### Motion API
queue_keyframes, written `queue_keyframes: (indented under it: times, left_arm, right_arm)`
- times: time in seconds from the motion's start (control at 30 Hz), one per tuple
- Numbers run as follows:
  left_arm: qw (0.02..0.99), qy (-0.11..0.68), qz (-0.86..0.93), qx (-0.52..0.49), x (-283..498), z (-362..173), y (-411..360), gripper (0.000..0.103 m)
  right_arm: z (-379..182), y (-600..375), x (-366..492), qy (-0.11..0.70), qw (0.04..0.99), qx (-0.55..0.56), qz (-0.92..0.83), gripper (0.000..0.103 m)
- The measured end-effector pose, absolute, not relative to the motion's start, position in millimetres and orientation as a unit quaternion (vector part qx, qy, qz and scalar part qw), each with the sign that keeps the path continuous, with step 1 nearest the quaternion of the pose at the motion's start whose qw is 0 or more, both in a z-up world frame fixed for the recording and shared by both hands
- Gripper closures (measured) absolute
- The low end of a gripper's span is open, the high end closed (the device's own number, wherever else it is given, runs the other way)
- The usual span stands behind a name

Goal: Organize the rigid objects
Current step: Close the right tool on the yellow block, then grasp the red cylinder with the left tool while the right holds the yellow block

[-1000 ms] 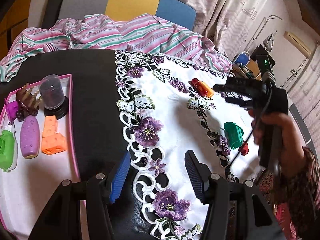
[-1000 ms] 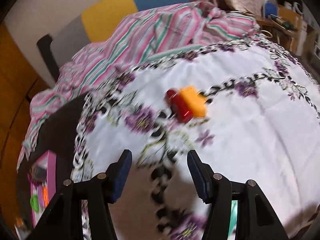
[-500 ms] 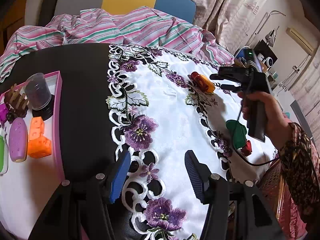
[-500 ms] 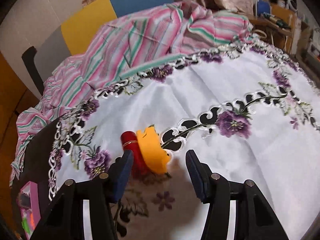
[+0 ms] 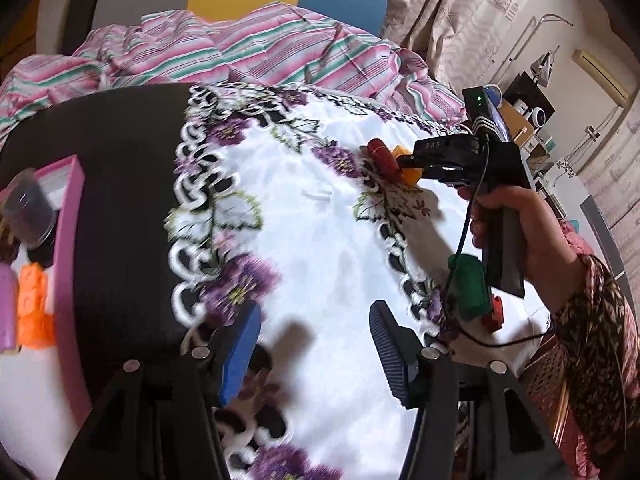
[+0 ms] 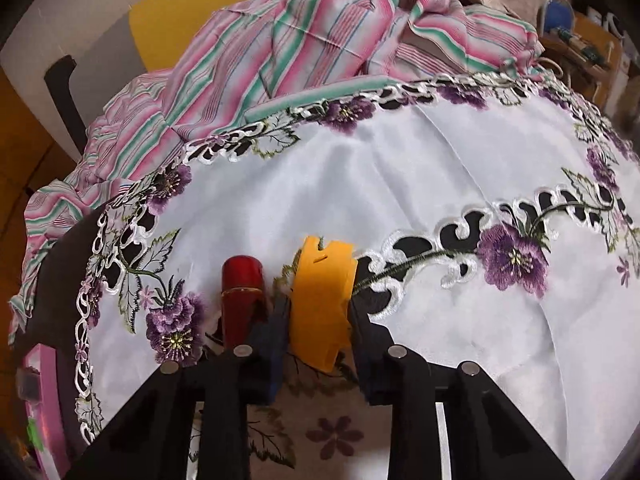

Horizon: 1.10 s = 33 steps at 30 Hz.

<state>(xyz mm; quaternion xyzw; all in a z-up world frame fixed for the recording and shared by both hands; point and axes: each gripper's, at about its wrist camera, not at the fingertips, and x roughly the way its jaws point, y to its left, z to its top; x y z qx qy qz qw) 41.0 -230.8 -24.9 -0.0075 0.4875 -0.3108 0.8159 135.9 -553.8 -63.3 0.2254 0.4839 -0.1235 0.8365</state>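
Note:
In the right wrist view my right gripper [image 6: 318, 312] is shut on a yellow-orange plastic piece [image 6: 322, 280] that rests on the white embroidered cloth [image 6: 400, 184]. A red cylinder [image 6: 242, 292] lies just left of the left finger, outside the jaws. In the left wrist view the same gripper [image 5: 416, 162] shows at the far right on the orange piece [image 5: 410, 174] beside the red cylinder [image 5: 382, 156]. My left gripper [image 5: 316, 340] is open and empty above the cloth. A pink tray [image 5: 66, 260] at the left holds an orange block [image 5: 34, 308], a purple object and a dark cup [image 5: 26, 208].
A green object [image 5: 470, 284] and a small red piece [image 5: 496, 314] lie on the cloth near the right hand. A striped pink fabric [image 5: 240, 52] is heaped at the table's far edge, before a chair. The black tabletop [image 5: 120, 184] shows between tray and cloth.
My right gripper has moved forward and closed on the orange piece, with the red cylinder left outside. My left gripper has drifted a little and stays open.

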Motion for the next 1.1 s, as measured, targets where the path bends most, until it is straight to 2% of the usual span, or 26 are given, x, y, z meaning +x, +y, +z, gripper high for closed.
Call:
queue_keyframes:
  times: [0.5, 1.1]
  left_arm:
    - [0.811, 0.481, -0.331, 0.036, 107.3, -14.4, -345.4, 0.046]
    - [0.790, 0.496, -0.345, 0.108, 152.4, -45.4, -471.1, 0.046]
  right_arm:
    - [-53.9, -595.9, 109.2, 0.478, 0.810, 0.255, -0.223, 0.074]
    - [-42.6, -633.6, 85.3, 0.424, 0.798, 0.323, -0.282, 0.074]
